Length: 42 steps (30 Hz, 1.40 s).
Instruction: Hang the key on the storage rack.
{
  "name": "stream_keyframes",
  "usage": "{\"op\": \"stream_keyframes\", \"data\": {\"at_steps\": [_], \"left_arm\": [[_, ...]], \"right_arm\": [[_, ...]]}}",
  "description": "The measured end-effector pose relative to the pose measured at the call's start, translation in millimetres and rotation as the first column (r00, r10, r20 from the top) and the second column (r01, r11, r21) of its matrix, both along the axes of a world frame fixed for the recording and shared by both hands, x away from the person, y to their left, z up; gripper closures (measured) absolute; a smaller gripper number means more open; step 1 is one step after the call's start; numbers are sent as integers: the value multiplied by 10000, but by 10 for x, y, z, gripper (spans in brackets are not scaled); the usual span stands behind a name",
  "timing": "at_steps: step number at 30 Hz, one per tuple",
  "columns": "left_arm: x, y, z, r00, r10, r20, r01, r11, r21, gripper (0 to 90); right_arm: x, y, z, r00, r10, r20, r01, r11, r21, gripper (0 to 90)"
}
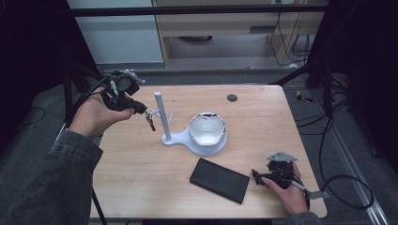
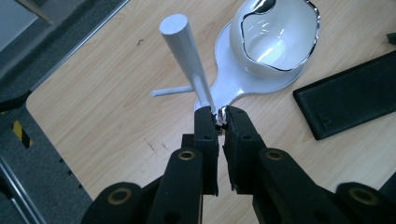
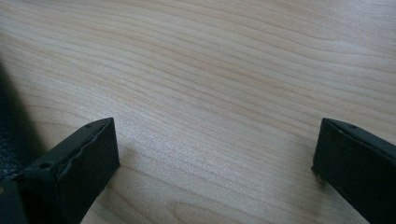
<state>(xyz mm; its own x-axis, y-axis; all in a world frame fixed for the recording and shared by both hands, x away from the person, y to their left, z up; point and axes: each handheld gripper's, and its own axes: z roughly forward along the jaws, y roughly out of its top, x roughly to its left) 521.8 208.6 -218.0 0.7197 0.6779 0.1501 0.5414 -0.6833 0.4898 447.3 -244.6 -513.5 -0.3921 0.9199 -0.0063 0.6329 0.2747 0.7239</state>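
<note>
My left gripper [image 1: 143,111] is held above the table's left side, shut on a small metal key ring [image 2: 221,113]. A dark key [image 1: 150,123] dangles from it, just left of the white stand's post [image 1: 161,112]. In the left gripper view the jaws [image 2: 221,116] sit right at the base of a peg on that post [image 2: 184,51]. A white bowl [image 1: 207,131] with a silver rim rests on the stand's base. My right gripper [image 1: 257,176] lies low at the front right, open, with bare wood [image 3: 210,70] between its fingers.
A flat black case [image 1: 219,180] lies on the table in front of the bowl, just left of my right gripper. A second thin peg [image 2: 173,91] sticks out sideways from the post. A small dark round hole [image 1: 232,98] sits near the table's far edge.
</note>
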Motion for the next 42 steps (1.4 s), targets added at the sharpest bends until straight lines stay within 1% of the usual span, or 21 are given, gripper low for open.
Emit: {"op": "stream_keyframes", "data": {"at_steps": [2,3,5,10,14,24,25,30,31,32,33,35,37,39,42], "left_arm": [[25,-11,-25,10000,33,-5,-33,10000,64,835],[44,-17,-35,10000,-33,-27,34,9999,119,835],[84,-40,-56,10000,-60,-24,61,9999,97,835],[106,-65,-70,9999,-104,-12,105,9998,152,834],[131,-51,-90,10000,-36,-6,36,9996,276,835],[199,-26,-100,9998,-66,177,65,10000,56,834],[211,-31,-101,9997,-30,240,30,10000,-12,834],[229,-54,-106,9993,-41,360,43,10000,-58,834],[237,-70,-106,9994,-126,327,133,9997,-220,860],[237,-70,-106,9994,-126,327,133,9997,-220,883],[240,-81,-103,9992,-134,368,143,9996,-252,883],[253,-111,-122,9992,-182,346,188,9997,-146,884],[273,-128,-147,9992,-131,374,133,9999,-54,884],[309,-120,-186,9996,-97,275,100,9999,-107,885],[318,-112,-211,9997,-114,237,116,9999,-108,884]], "right_arm": [[-1,0,0,10000,2,2,-2,10000,3,4],[-1,0,0,10000,3,2,-3,10000,4,4],[-1,0,0,10000,4,-1,-4,10000,7,4],[-2,1,1,10000,10,-8,-10,10000,21,4],[-4,2,1,10000,13,-9,-13,10000,42,4],[-9,3,2,10000,24,-28,-24,10000,48,4],[-10,3,1,10000,43,-6,-43,10000,26,4],[-14,4,-1,10000,50,11,-50,10000,-7,4],[-15,2,0,10000,64,6,-64,10000,-29,4],[-15,2,0,10000,64,6,-64,10000,-29,4],[-15,3,0,10000,66,7,-66,10000,-29,4],[-16,4,0,10000,69,6,-69,10000,-14,4],[-21,9,1,10000,59,-29,-59,10000,26,4],[-22,9,1,10000,78,-14,-78,10000,24,4],[-22,7,1,10000,94,-8,-94,10000,-3,4]]}}
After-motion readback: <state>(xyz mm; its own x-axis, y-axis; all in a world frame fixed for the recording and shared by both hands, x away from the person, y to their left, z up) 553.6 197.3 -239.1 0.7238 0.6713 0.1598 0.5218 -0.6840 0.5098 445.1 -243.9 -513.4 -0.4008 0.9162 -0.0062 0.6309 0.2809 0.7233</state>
